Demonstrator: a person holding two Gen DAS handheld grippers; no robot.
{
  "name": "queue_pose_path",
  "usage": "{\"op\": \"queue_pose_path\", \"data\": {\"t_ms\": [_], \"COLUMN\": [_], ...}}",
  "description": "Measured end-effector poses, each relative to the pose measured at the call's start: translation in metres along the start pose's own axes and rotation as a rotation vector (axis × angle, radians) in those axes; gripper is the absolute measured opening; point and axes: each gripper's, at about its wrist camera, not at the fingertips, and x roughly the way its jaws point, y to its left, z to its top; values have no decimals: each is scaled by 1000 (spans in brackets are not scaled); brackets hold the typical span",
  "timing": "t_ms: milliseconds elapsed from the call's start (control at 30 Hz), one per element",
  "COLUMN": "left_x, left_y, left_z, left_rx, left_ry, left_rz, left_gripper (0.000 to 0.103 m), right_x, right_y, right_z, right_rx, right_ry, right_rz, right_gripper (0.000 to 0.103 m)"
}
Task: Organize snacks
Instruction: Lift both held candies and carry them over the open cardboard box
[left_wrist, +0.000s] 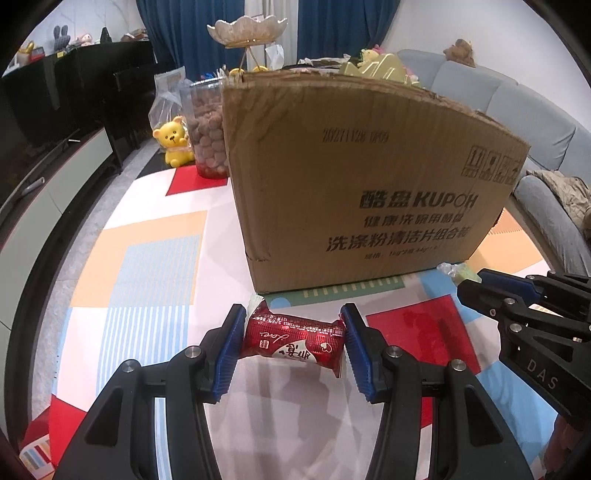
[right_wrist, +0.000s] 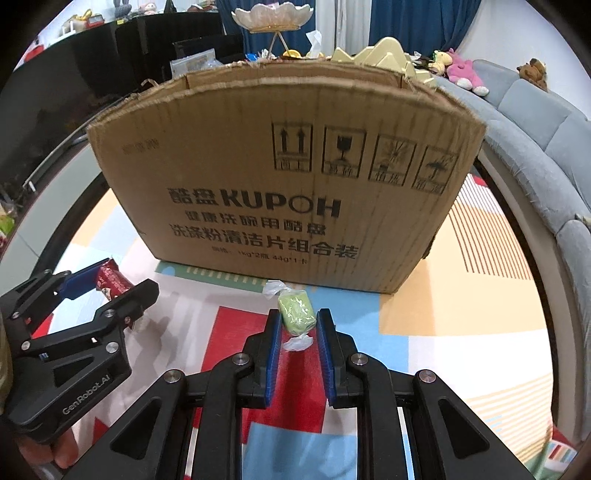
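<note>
A red foil snack packet (left_wrist: 293, 341), printed with a white heart and "love" script, is clamped at its two ends between the blue pads of the left gripper (left_wrist: 293, 338), in front of the cardboard box (left_wrist: 362, 177). A green candy in a clear twisted wrapper (right_wrist: 296, 309) is pinched by the narrowly closed right gripper (right_wrist: 296, 325), just before the box wall. The box's open top is shown only by the right wrist view; a yellow bear figure (left_wrist: 173, 144) and a jar of brown snacks (left_wrist: 207, 129) beside the box are seen only from the left.
</note>
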Motion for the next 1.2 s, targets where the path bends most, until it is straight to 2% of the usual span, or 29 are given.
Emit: {"op": "queue_pose_path", "data": {"t_ms": [567, 1200], "left_x": [-48, -90], "left_y": [-10, -32], "left_z": [17, 64], "left_rx": [-17, 34], "left_ry": [-44, -142], "left_rz": [35, 37], "left_gripper": [52, 52], "right_x": [-58, -109], "right_y": [-13, -38], "right_z": [4, 31], "right_rx": [21, 63], "right_ry": [-87, -182], "right_rz": [20, 21], "right_gripper": [21, 21]}}
